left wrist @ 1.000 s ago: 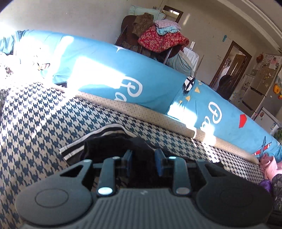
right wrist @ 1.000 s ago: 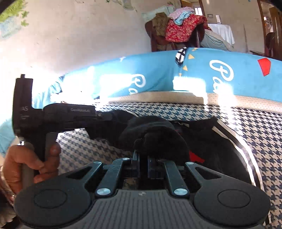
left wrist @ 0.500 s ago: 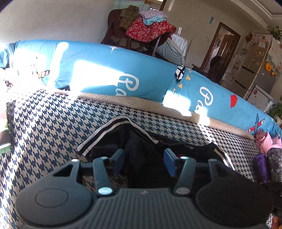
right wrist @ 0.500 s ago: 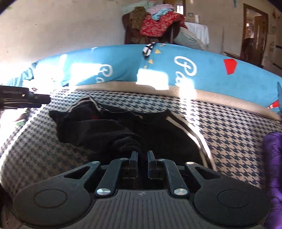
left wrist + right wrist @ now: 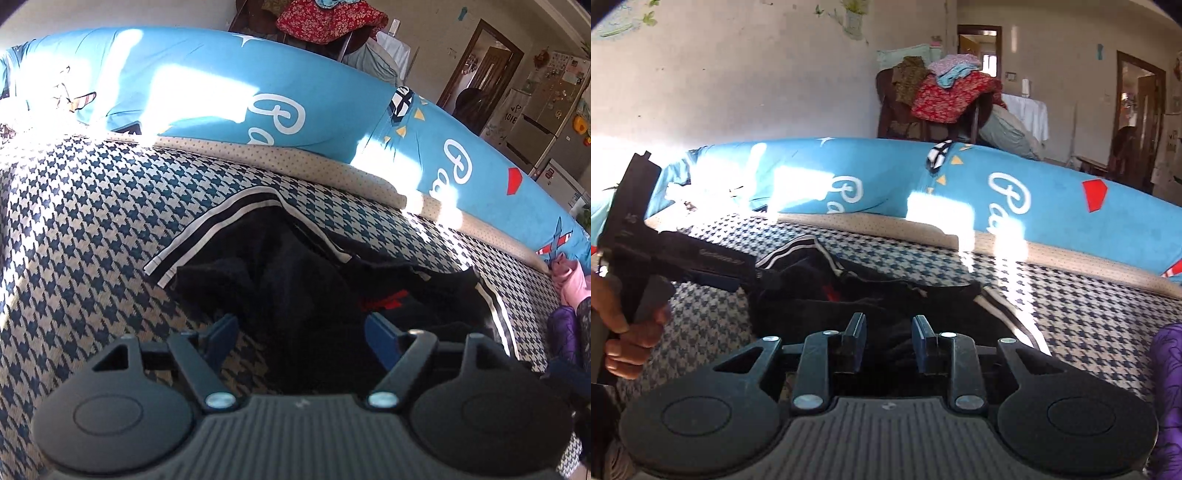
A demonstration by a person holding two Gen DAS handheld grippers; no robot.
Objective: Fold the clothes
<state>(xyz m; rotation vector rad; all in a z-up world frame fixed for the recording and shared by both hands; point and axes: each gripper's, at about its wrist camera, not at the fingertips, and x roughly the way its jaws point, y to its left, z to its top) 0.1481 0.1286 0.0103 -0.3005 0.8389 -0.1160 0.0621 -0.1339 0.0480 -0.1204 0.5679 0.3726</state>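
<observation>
The rumpled black garment with white side stripes (image 5: 295, 280) lay directly ahead of both tongs, left (image 5: 301, 332) and right (image 5: 888, 338), each parted and empty, its length running left-right.

Garment (image 5: 295, 280): black, with white stripes along its edges and a small red mark. Bed cover (image 5: 81, 206): navy-and-cream houndstooth. Long cushion (image 5: 221, 74): bright blue with white script lettering plus red and yellow shapes. Gripper pads (image 5: 380, 334): blue, on black fingers.
</observation>
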